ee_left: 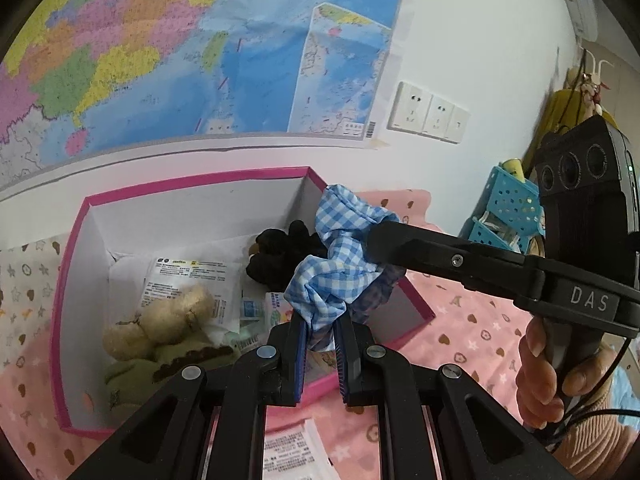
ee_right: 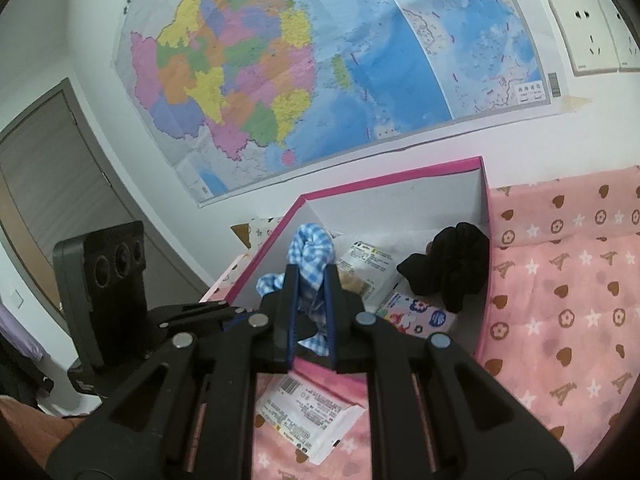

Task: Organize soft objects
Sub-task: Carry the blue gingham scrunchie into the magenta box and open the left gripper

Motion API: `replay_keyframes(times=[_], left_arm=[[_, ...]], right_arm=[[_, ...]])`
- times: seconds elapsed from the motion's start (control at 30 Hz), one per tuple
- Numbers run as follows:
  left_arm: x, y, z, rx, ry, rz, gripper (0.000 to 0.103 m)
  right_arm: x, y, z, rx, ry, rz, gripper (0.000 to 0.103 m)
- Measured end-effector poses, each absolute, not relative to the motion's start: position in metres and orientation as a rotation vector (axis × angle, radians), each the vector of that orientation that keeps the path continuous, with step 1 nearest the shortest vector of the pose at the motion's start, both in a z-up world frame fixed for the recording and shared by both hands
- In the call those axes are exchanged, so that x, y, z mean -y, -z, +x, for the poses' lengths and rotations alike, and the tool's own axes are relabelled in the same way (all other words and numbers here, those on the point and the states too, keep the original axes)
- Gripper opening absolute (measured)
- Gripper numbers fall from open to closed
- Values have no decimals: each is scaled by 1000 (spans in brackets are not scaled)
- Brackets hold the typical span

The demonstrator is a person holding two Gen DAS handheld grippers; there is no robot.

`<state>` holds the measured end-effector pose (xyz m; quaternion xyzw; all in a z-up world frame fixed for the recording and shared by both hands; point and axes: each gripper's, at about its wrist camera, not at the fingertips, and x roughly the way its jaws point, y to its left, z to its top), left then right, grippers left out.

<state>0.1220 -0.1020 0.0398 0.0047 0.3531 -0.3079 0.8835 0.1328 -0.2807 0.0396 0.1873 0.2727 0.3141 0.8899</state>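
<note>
Blue-and-white gingham fabric, a gathered scrunchie-like piece [ee_left: 340, 264], is held stretched in the air between both tools, above the near right part of an open pink-edged box [ee_left: 192, 182]. One end of the cloth is pinched between the blue-padded fingers of the left tool [ee_left: 322, 344], which is clamped onto it; the other end is gripped by the right tool [ee_right: 310, 280], whose fingers are likewise closed on the fabric, a bunch of it bulging above the tips in the right wrist view. The right tool is seen from the side in the left wrist view, and a hand [ee_left: 548, 376] is wrapped around its handle. Inside the box, a black soft item [ee_left: 280, 256] is lying against the right wall, a beige plush toy [ee_left: 160, 324] with a green plush part [ee_left: 160, 364] below it is resting at the near left, and white printed packets [ee_left: 188, 276] are spread over the floor of the box. The box is set on a pink bedcover [ee_right: 560, 300] printed with hearts, stars and flowers. Another white packet [ee_right: 308, 412] is lying on the cover just in front of the box. Behind it, a coloured map [ee_right: 300, 72] is fixed to the white wall, with wall sockets [ee_left: 428, 114] to its right, and a blue perforated basket [ee_left: 508, 204] is seen at the far right.
</note>
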Motion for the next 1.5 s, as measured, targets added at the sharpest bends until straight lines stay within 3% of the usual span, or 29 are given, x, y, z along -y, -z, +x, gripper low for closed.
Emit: replay_keyframes(times=[1.5], left_arm=[[106,-9,200,-855,479,41,11]], right_arm=[[262,-2,211,-704,-428,254,16]])
